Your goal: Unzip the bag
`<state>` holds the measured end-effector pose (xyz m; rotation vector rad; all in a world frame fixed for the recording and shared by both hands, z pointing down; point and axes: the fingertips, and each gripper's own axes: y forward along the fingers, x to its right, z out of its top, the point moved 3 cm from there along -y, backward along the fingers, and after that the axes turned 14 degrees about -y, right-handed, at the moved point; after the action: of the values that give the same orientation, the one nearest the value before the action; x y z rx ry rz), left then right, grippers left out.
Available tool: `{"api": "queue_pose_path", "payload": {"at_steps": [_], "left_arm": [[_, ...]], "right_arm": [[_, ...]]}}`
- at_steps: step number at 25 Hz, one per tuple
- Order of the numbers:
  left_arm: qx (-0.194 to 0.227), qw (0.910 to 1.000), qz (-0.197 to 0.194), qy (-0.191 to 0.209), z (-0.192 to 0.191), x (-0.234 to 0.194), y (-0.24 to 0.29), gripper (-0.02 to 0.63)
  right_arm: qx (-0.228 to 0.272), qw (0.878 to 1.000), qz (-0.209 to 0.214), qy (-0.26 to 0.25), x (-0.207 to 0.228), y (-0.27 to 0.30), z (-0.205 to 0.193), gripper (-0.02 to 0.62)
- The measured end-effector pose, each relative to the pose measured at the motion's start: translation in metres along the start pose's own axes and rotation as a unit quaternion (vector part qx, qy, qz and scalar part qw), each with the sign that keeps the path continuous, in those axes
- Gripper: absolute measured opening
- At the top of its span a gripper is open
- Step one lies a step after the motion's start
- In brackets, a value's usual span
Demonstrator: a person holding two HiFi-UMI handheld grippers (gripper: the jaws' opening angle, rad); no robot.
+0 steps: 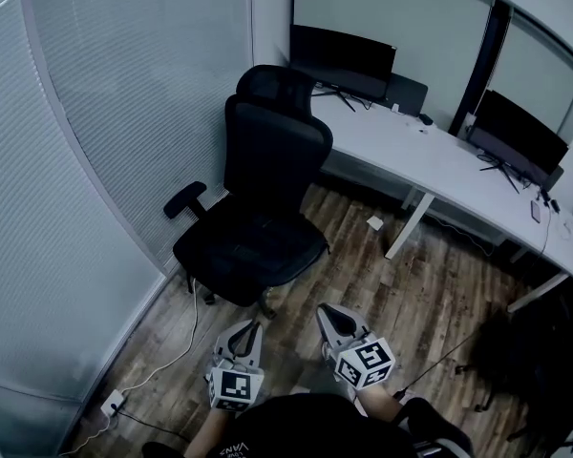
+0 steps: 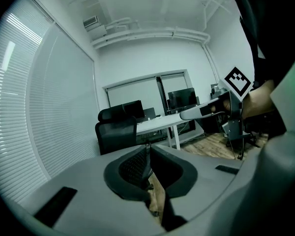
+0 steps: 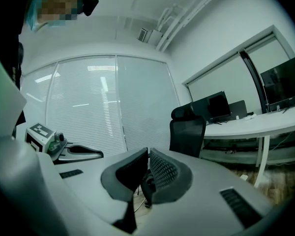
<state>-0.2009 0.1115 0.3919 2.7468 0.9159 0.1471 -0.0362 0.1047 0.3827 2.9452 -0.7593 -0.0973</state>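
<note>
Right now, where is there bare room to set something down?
The desk is bare between the left monitor and the right monitor; the floor is open between chair and desk leg. Crowded: cable and power strip along the wall.

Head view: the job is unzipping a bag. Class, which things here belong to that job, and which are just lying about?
Belongs to the job: left gripper, right gripper, both shut and empty. No bag is clearly seen; the dark shape at the right is too dim to tell.

Lying about: office chair, desk, monitors, power strip.
</note>
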Motion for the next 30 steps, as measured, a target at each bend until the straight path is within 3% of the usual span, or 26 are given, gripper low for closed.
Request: {"api": "queue_pose_path", "payload": {"at_steps": [30], "left_arm": [[-0.002, 1.0000, -0.004, 0.001, -0.010, 0.015, -0.024, 0.020]], "right_arm": [[-0.020, 1.000, 0.003, -0.006, -0.023, -0.021, -0.007, 0.044]]}}
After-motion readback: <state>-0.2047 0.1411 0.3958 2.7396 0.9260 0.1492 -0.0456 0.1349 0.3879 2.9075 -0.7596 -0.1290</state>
